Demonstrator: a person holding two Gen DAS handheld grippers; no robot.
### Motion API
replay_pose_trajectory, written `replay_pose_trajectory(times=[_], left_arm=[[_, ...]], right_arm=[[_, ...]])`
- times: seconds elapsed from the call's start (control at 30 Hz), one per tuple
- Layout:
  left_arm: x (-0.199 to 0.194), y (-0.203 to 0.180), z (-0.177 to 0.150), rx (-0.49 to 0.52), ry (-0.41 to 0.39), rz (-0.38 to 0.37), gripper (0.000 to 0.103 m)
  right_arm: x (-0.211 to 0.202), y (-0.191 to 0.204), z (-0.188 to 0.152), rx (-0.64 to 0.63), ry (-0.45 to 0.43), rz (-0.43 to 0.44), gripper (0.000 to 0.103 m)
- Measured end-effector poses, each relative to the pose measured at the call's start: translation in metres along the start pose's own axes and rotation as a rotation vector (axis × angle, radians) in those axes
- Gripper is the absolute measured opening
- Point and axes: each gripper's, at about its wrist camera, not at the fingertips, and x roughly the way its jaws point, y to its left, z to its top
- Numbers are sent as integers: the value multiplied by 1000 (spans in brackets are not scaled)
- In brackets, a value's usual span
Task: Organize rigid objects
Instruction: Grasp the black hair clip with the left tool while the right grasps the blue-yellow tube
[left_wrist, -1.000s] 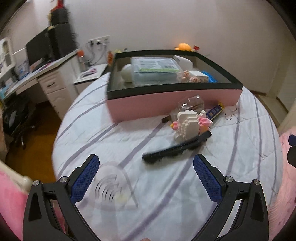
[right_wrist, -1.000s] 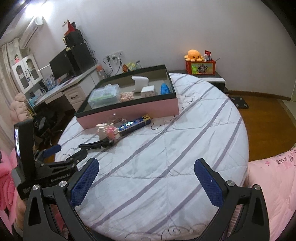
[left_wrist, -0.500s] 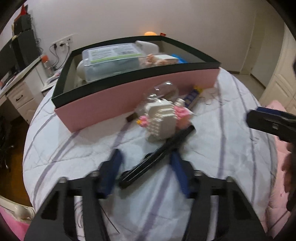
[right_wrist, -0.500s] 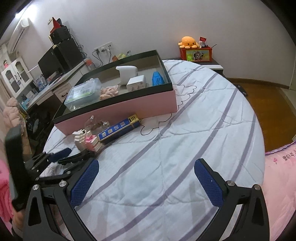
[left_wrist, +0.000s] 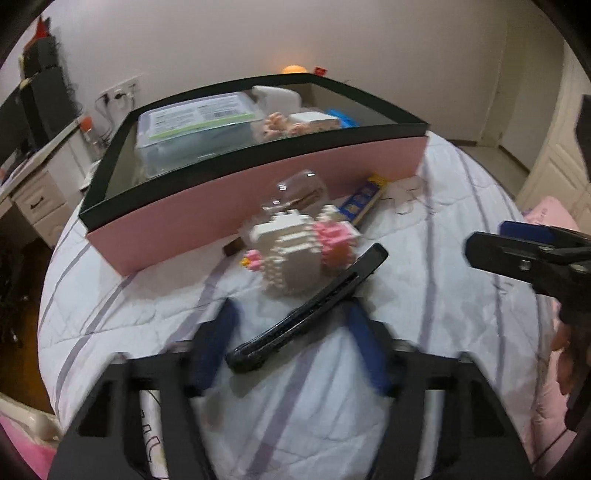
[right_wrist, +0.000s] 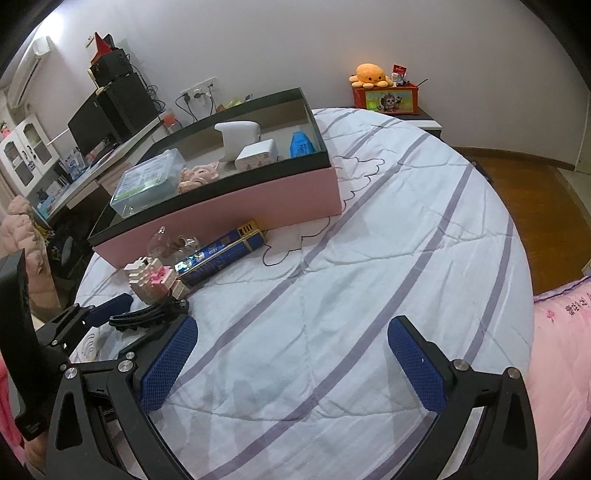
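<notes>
Since a second ago the left claw (left_wrist: 291, 341) has dropped toward the bed and narrowed from a wide spread, so its blue pads now flank the black hair clip (left_wrist: 310, 314); the right claw (right_wrist: 291, 363) has drifted nearer the pink box but stays spread wide, gripping nothing, over bare striped quilt (right_wrist: 369, 258).

Nearest the left claw, the clip lies flat on the quilt with its long axis running diagonally, near end low and left between the pads, far end up and right beside the block figure (left_wrist: 299, 251). The pads sit on either side of the clip's near half; motion blur hides whether they touch it, so I cannot tell if the grip has closed. The left claw is clearly the nearer one, and I judge the coming squeeze depends on the pads crossing that diagonal squarely.

Beyond the figure lie a clear bottle (left_wrist: 299, 192) and a blue carton (left_wrist: 364, 199), both against the pink box (left_wrist: 258, 199), which already holds a plastic case, a white charger and other bits.

Only the right wrist view shows the left claw side-on, low over the clip (right_wrist: 147, 314), plus the box's full interior.
</notes>
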Motion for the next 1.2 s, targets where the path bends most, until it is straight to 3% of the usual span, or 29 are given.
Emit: replay_pose_trajectory(times=[0.03,0.07,0.1,0.23,0.3,0.37,0.43,0.53,0.77,0.93,1.13,1.2], left_arm=[[-2,-1,0,4,8,-27,37],[-4,-1,-1,6,12,-44,24],[-5,-2,-1,11,15,-56,17],[-11,-4,-4,6,12,-57,19],[-6,-1,-3,-20,7,-22,28],[-4,1,-1,-36,2,-37,25],[-4,3,-2,-60,6,-53,16],[-11,11,-9,-140,-4,-67,16],[-36,19,-26,-198,-49,59,16],[-42,28,-33,-228,-55,80,16],[-37,38,-35,-254,-50,76,16],[-36,39,-33,-257,-51,74,16]], right_arm=[[0,-1,0,0,2,0,103],[0,-1,-1,0,3,0,103],[0,-1,-1,-1,3,0,103],[-2,0,-2,-6,-2,-3,103],[-2,1,-1,-9,-1,-4,103],[-1,3,-1,-13,0,-6,103],[1,5,1,-17,2,-7,103],[6,7,5,-13,5,-9,103],[24,24,21,5,-11,-34,103],[41,39,31,26,-10,-56,103],[56,54,34,11,10,-106,90],[54,56,34,-3,4,-107,80]])
